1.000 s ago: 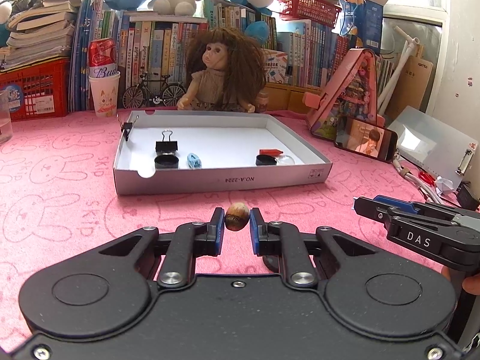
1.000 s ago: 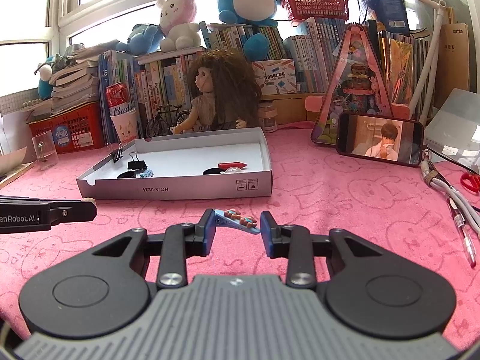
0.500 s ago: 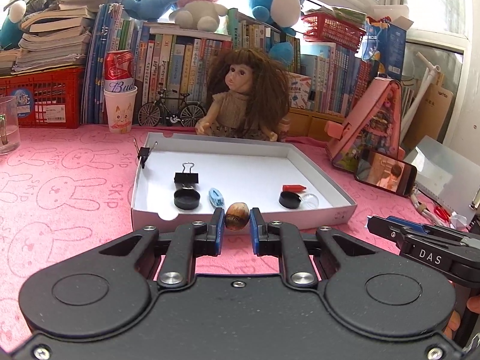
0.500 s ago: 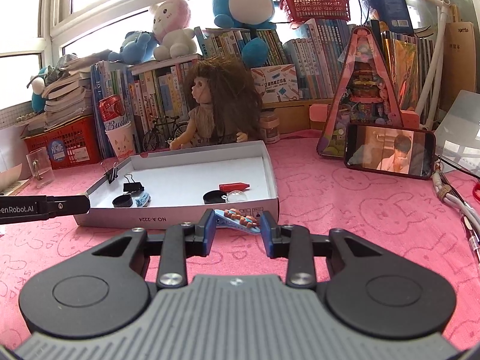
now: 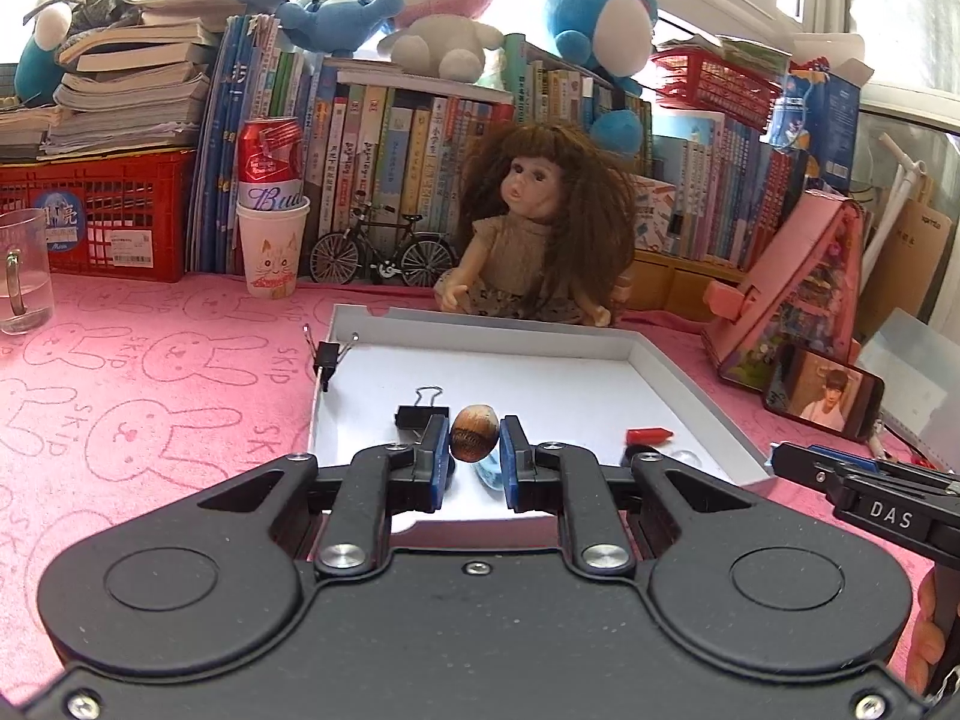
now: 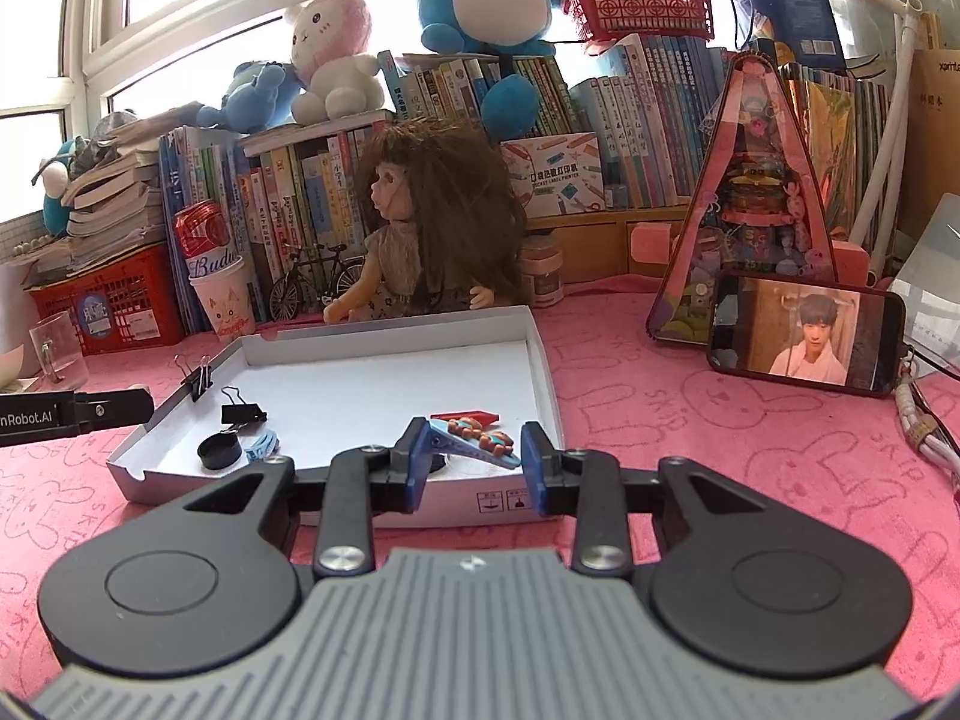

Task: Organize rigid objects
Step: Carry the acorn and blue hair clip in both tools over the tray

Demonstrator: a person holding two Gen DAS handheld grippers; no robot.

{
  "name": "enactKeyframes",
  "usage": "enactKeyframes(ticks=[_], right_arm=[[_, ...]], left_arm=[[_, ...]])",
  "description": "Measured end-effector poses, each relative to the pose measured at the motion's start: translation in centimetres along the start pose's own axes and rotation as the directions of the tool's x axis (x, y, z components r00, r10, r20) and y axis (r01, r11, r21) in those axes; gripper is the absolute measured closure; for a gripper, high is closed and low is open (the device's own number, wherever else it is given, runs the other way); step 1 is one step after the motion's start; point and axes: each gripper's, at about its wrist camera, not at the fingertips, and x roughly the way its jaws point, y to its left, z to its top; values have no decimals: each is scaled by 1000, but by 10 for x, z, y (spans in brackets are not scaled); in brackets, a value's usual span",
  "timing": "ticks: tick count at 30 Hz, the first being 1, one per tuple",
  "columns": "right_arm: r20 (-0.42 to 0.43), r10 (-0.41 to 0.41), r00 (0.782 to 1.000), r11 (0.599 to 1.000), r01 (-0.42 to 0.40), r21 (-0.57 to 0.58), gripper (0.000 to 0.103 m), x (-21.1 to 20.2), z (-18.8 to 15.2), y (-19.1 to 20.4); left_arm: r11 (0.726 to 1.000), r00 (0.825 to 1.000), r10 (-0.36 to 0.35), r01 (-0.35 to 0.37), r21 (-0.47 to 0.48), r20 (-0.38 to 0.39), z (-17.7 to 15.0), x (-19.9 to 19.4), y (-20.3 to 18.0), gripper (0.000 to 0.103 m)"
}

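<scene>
**Asker:** Two claws are in view — what does each one have hold of?

**Describer:** The left claw (image 5: 474,463) is closed tight on a small brown oval nut-like object (image 5: 474,434), pinched between its blue pads and held above the near part of a shallow white cardboard tray (image 5: 690,378). The right claw (image 6: 474,462) stands wider, with a flat blue hair clip decorated with small orange figures (image 6: 477,441) spanning between its pads; the clip tilts down toward the right, over the tray's near right corner (image 6: 549,414).

**Asker:** What lies inside the tray?

**Describer:** Seen from the right wrist: a black binder clip (image 6: 243,414) lying flat, a second black binder clip (image 6: 198,381) clamped upright on the left wall, a round black cap (image 6: 219,452), a small pale blue piece (image 6: 262,446) just beside the cap, and a red crayon-shaped piece (image 6: 465,416) behind the hair clip.

**Asker:** And around the tray?

**Describer:** It sits on a bench covered with a pink rabbit-print cloth (image 5: 150,396). A long-haired brown doll (image 5: 540,240) sits just behind the tray's far wall. A phone playing a video (image 6: 807,336) leans against a pink triangular toy case (image 6: 750,210), well to the tray's right.
</scene>
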Motion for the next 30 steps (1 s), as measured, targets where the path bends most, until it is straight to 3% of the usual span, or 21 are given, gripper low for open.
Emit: enactKeyframes(ticks=[6,15,23,30], right_arm=[[-19,-7,1000,1000,7,-11,66,20,5,1],[-87,23,996,1000,-21,15,66,83,33,0],[-129,4,992,1000,-5,-9,66,119,37,3],[-153,3,988,1000,-6,-23,66,131,33,6]], left_arm=[[999,999,39,-39,-20,-29,6,25,12,86],[999,998,44,-45,-29,-45,51,79,16,86],[996,991,86,-89,-26,-101,44,121,19,86],[994,987,111,-111,8,-115,35,132,17,86]])
